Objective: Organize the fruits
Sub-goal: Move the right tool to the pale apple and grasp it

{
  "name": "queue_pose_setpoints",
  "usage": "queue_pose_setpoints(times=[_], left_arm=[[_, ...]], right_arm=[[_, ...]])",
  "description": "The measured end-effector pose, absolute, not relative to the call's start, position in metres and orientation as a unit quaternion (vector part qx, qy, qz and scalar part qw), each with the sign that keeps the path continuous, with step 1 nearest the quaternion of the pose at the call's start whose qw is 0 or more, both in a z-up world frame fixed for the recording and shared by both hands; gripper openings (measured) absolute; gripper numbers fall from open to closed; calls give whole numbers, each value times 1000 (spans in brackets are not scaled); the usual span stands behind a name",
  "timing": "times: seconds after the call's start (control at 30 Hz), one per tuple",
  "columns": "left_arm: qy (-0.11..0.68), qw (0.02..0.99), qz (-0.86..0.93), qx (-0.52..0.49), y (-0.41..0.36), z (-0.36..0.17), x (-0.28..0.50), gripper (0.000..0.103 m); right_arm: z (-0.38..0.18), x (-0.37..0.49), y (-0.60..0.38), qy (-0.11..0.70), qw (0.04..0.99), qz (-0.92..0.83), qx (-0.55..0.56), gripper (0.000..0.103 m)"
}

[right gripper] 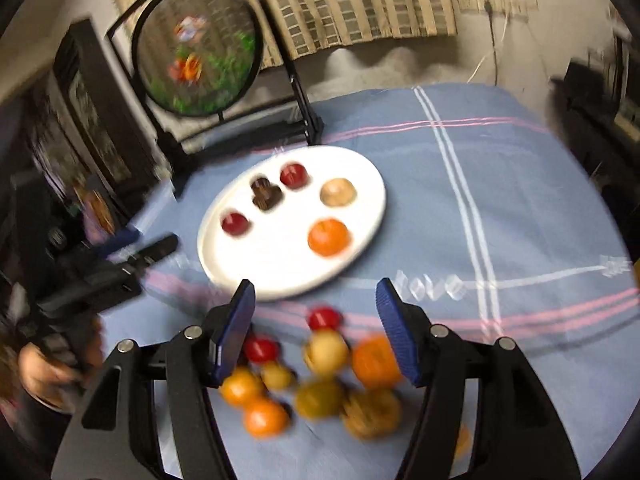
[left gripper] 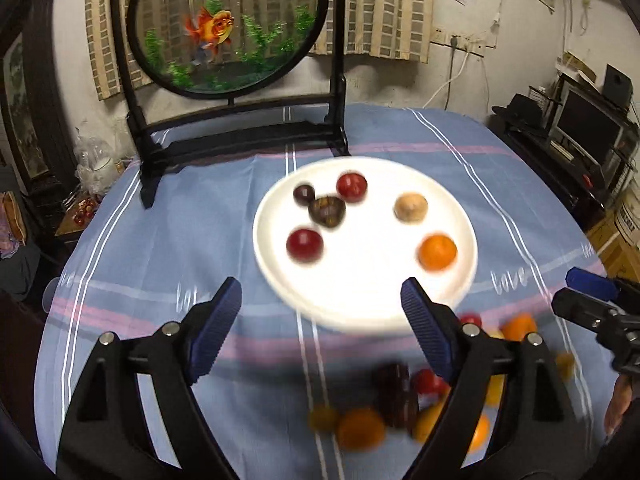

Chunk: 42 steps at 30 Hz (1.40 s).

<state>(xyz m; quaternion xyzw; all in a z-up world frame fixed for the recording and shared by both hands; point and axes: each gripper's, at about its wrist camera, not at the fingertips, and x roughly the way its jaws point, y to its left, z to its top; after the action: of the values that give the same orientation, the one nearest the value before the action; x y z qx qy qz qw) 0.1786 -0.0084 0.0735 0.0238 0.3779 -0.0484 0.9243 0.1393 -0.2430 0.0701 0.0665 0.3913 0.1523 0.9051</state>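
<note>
A white plate (left gripper: pixel 360 300) (right gripper: pixel 280 264) lies mid-table on the blue cloth. On it are two red fruits (left gripper: pixel 351 186) (left gripper: pixel 304 244), a small dark one (left gripper: pixel 303 194), a brown striped one (left gripper: pixel 327 211), a tan one (left gripper: pixel 410 207) and an orange (left gripper: pixel 437 251). Nearer me on the cloth lies a blurred heap of loose fruit (right gripper: pixel 328 360) (left gripper: pixel 360 428): oranges, red, yellow and dark pieces. My left gripper (left gripper: pixel 320 296) is open and empty over the plate's near rim. My right gripper (right gripper: pixel 316 296) is open and empty above the heap.
A round goldfish screen (left gripper: pixel 224 28) in a black stand rises at the table's back, just behind the plate. The table drops off to a cluttered corner at the left and a TV shelf (left gripper: pixel 580 132) at the right. A hand (right gripper: pixel 40 372) holds the left gripper.
</note>
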Motion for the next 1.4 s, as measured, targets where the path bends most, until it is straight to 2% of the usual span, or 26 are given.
queue_pose_setpoints(times=[0.2,0.4,0.57,0.83,1.03,1.2,1.27,1.4], left_arm=[[383,922,-54,18,-4,49,120,86],[397,916,-53,20,-2,28,100,87],[381,923,-47,22,0,13,94,91],[387,921,-50,21,6,-3,98,91],[406,912,-59,17,7,-13,102,91],[414,908,-66,17,4,-16,103,91],[412,909,-66,18,4,-16,102,92],[415,907,-66,22,2,-18,102,92]], right_arm=[[42,84,-244,391,906,149,62,64],[21,49,-242,403,902,145,61,64],[10,34,-241,408,902,135,53,64],[2,43,-248,414,903,105,48,64],[-13,61,-233,445,892,78,-14,63],[-19,77,-241,448,892,57,-16,63],[-16,83,-239,440,896,46,-31,57],[-14,94,-232,443,894,45,-54,56]])
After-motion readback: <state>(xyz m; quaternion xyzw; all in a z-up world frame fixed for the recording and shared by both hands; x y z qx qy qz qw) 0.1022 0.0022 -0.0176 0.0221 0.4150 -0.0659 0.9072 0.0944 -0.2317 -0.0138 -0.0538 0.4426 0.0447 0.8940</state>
